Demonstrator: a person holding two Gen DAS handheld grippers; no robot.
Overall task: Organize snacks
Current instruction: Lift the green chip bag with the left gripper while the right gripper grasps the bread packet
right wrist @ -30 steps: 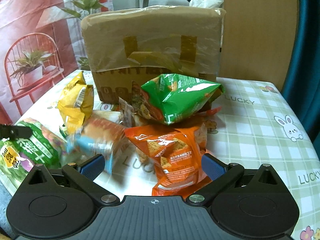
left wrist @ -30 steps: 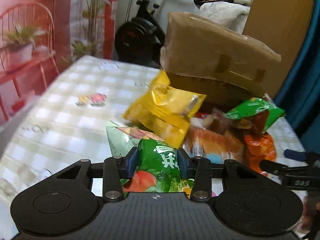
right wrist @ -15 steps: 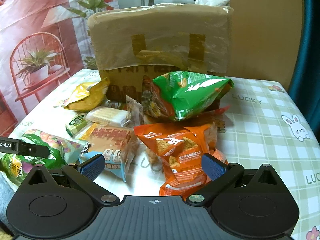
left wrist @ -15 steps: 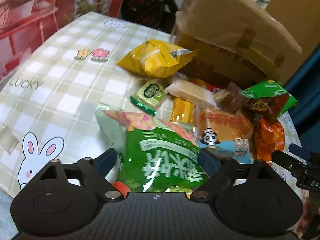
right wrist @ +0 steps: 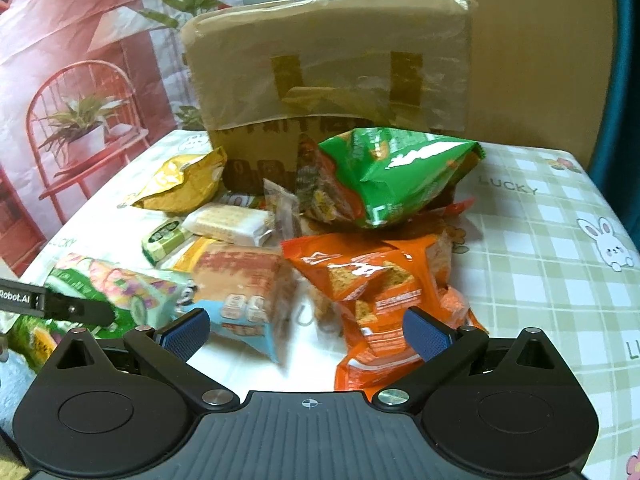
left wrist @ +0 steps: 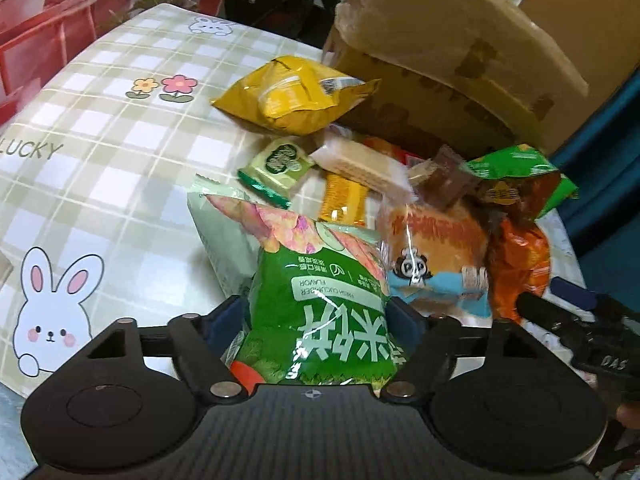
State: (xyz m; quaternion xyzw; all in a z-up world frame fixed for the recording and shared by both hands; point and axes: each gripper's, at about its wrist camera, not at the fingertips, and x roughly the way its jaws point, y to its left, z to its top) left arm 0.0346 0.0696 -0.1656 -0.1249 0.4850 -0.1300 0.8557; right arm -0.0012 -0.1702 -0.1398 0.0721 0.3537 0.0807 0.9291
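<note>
1. Landmark: cardboard box (left wrist: pixel 440 40) at the back of the bench (left wrist: pixel 100 120); snack pile sits in front of it
2. Change: green cucumber bag (left wrist: pixel 320 300) was pinched narrow and held up a second ago; since then it was let go and now lies on the bench, at the end of the pile farthest from the box
3. Left tool (left wrist: pixel 315 318) is closing again: bag sits between the jaws, pads at its flanks, no squeeze visible yet. Reads as a regrip, so the bag isn't sorted yet
4. Yellow bag (left wrist: pixel 292 96) was blurred in mid-tumble, now settled just in front of the box's left corner
5. Right tool (right wrist: pixel 306 332) unchanged: jaws wide, holding nothing; orange bag (right wrist: pixel 372 288) and panda cake pack (right wrist: pixel 244 292) lie just ahead of it, between it and the box
6. Small green packet (left wrist: pixel 278 166) now exposed, between yellow bag and cucumber bag
</note>
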